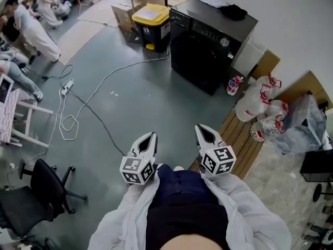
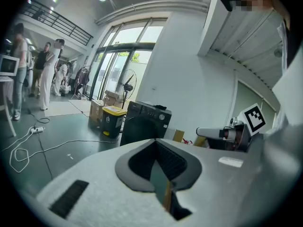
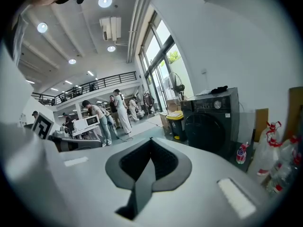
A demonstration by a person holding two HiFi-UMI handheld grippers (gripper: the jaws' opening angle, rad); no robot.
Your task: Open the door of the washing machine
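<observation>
A black front-loading washing machine [image 1: 208,43] stands against the wall at the far side of the floor, its round door shut; it also shows in the left gripper view [image 2: 144,122] and the right gripper view [image 3: 208,124]. A dark cloth [image 1: 232,11] lies on its top. My left gripper [image 1: 149,138] and right gripper [image 1: 204,132] are held close to my body, well short of the machine, side by side. Both are shut with nothing between the jaws.
A yellow-lidded bin [image 1: 151,26] and cardboard boxes [image 1: 125,13] stand left of the machine. Clear bags [image 1: 260,108], a spray bottle [image 1: 234,85] and a wooden pallet [image 1: 242,139] lie to its right. White cables [image 1: 67,116] trail across the floor. An office chair [image 1: 36,191] is at left; people stand at far left.
</observation>
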